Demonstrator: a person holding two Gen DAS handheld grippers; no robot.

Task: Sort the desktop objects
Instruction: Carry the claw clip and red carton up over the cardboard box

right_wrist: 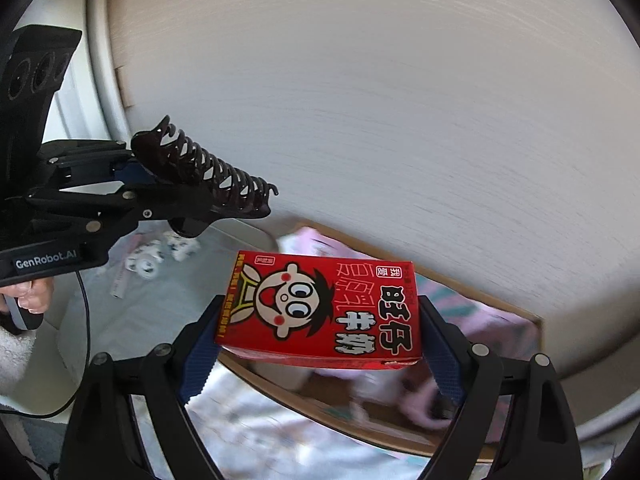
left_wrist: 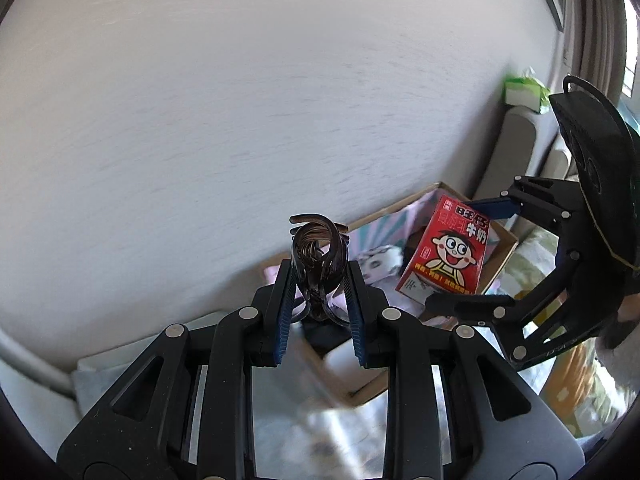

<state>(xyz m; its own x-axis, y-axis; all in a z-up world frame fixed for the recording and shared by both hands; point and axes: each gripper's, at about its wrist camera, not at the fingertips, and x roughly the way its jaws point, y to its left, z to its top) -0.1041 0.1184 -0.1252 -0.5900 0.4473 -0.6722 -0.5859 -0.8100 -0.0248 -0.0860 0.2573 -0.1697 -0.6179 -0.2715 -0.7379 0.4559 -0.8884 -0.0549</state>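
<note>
A wide pale table [left_wrist: 200,100] fills most of both views, with an open cardboard box [right_wrist: 480,304] holding pink and patterned things beside its edge. Above that box the right gripper [right_wrist: 320,340] is clamped across a red milk carton [right_wrist: 324,312]. Beside it, the left gripper [left_wrist: 318,296] is pinched tight on a dark brown hair claw [left_wrist: 318,256], held in the air.
</note>
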